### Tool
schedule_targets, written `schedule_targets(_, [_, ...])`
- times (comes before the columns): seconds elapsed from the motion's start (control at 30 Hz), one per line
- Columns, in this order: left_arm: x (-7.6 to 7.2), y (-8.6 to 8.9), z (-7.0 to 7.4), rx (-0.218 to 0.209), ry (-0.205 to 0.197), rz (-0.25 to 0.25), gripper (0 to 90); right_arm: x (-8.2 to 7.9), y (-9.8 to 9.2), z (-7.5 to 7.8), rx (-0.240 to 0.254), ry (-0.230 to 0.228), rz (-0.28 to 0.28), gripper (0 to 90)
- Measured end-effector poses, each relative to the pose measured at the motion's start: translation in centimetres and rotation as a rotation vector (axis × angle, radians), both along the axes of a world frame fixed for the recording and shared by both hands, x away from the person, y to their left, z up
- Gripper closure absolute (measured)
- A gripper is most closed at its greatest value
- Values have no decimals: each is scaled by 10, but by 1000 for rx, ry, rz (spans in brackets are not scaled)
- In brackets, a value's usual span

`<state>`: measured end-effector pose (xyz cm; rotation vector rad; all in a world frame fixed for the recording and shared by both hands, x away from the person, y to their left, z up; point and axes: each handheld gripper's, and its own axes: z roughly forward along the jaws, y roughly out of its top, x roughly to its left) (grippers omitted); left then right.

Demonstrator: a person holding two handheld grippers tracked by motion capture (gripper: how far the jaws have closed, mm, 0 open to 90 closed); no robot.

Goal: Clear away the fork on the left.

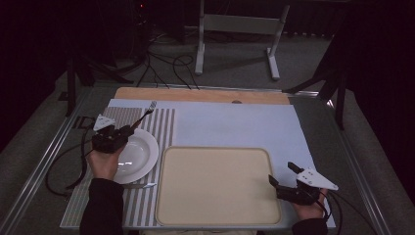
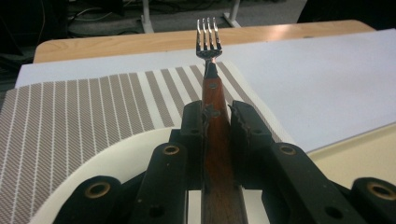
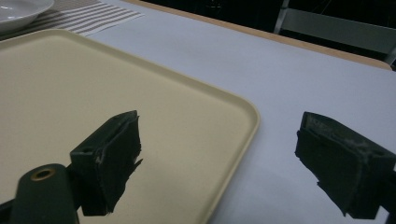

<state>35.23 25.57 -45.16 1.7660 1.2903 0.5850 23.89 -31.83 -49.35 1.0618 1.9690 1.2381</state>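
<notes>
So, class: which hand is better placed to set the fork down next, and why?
Left, probably. The left tool is already shut on the fork above the plate; the right tool stands open beside the tray, far off.

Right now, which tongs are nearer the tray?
Right. The right tongs hang open over the tray's right edge; the left tongs grip a fork above the plate.
</notes>
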Motion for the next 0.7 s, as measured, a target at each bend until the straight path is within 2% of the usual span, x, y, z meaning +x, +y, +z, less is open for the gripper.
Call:
schedule_targets(0.23, [-11, -12, -4, -27, -21, -3, 769, 0, 1, 0, 1, 4, 0, 136])
schedule_targets(0.7, [-28, -27, -10, -10, -40, 8, 769, 0, 0, 0, -1, 2, 3, 136])
